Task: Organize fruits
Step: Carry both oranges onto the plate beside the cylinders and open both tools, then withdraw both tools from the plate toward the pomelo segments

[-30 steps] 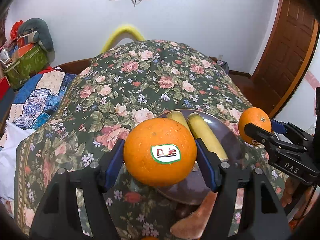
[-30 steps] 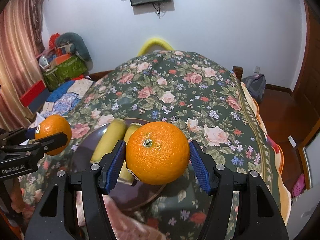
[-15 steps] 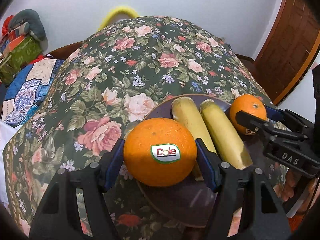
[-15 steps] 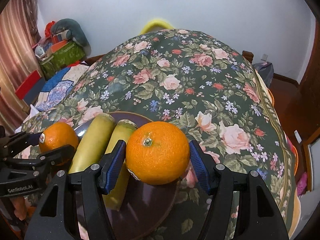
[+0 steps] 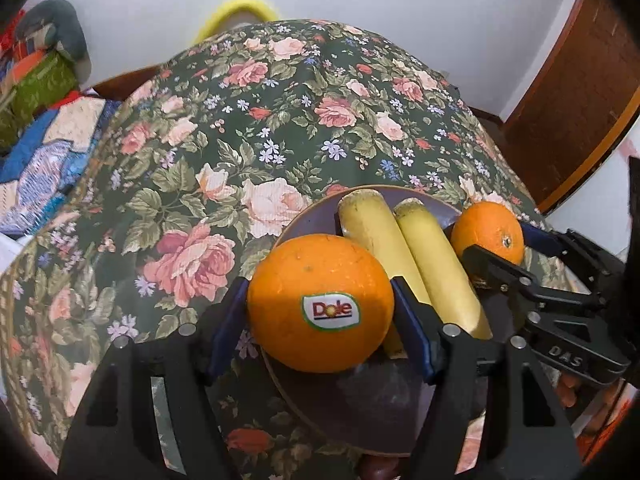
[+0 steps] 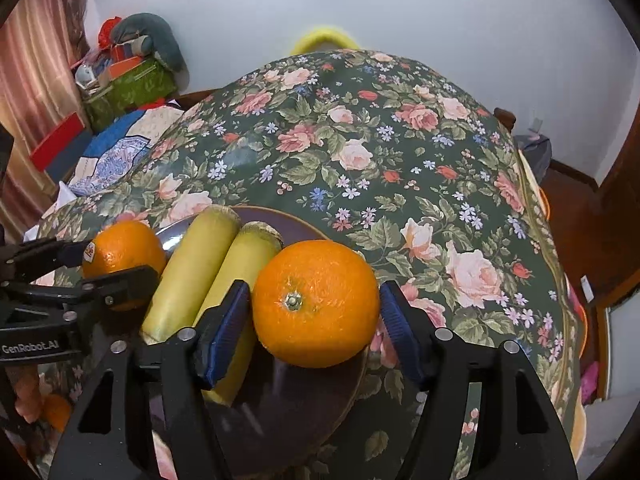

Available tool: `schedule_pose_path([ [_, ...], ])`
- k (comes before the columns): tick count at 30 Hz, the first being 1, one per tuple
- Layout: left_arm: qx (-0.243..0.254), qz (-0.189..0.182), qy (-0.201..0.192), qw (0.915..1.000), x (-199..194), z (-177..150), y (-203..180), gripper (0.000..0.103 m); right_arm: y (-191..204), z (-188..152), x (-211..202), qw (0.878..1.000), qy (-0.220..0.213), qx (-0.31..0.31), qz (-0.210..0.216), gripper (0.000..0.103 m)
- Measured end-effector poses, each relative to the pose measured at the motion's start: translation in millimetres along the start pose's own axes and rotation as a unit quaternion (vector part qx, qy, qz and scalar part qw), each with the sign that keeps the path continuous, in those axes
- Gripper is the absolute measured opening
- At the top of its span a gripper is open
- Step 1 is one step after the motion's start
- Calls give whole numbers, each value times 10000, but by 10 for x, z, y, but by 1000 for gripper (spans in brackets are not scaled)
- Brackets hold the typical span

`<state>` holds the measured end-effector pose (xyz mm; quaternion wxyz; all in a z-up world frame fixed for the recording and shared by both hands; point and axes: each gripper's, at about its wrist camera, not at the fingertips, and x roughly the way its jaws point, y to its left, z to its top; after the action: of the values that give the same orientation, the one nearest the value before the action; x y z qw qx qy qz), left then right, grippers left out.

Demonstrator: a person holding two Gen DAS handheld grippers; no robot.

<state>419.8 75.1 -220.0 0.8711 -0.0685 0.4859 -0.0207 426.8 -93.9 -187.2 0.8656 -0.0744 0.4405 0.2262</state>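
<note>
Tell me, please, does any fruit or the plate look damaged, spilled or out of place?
Nothing stands out. Two bananas lie side by side on the dark plate. Each gripper holds a whole orange over a plate edge: left gripper the stickered orange, right gripper the other orange. Nothing spilled on the floral cloth.

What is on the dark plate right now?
Two bananas lie side by side on the plate. An orange hangs over each edge, gripped; whether either touches it is hidden.

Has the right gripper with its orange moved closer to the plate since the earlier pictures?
Yes. The right gripper with its orange has come down toward the plate, beside the bananas.
</note>
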Motion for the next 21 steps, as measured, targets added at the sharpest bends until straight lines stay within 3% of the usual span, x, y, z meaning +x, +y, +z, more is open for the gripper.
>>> schedule_pose_path([
  [3,224,167,34,9996,-44,-29,-70,70,-12,-28,-72,9999,-79,79,53,70],
  [7,225,127,-6,9997,-156,-66,-67,70,-34,-66,-212,9995,-175,212,169,70],
  [21,281,108,-591,9978,-976,-269,-209,71,68,-289,-914,9977,-668,115,63,70],
])
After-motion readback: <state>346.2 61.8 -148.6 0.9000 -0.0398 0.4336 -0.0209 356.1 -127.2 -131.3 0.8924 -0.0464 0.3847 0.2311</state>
